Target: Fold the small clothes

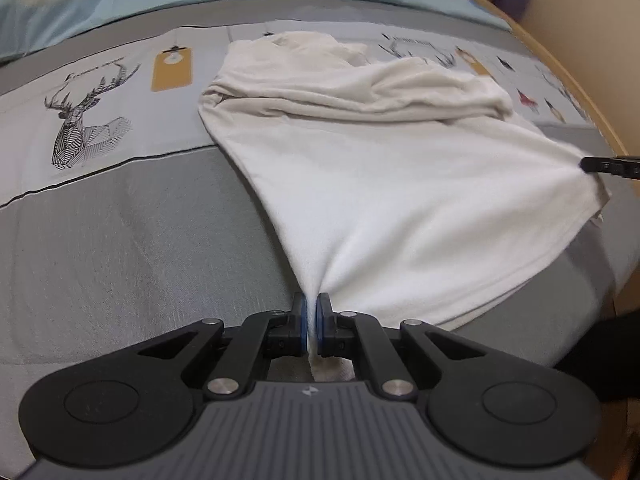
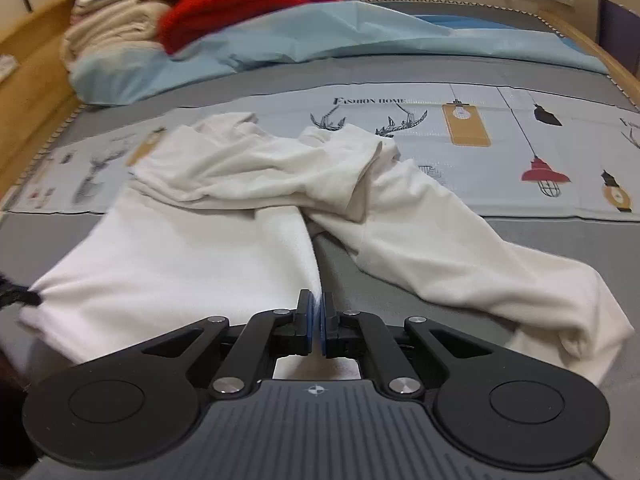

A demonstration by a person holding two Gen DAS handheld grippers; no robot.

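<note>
Both my grippers are pinching the shirt's near hem.

My left gripper point(image 1: 311, 312) and right gripper point(image 2: 318, 312) are each clamping a corner of the white shirt point(image 1: 360, 184), which is lying rumpled across the grey bed point(image 1: 120, 240).

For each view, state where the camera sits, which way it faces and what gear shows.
Left wrist: behind the left gripper, looking down across the bed; its jaws pinch the white garment; right gripper at the far edge.
Right wrist: behind the right gripper, shut on the garment's edge, facing the blue sheet.
Shared: garment, bed, each other's gripper.
</note>
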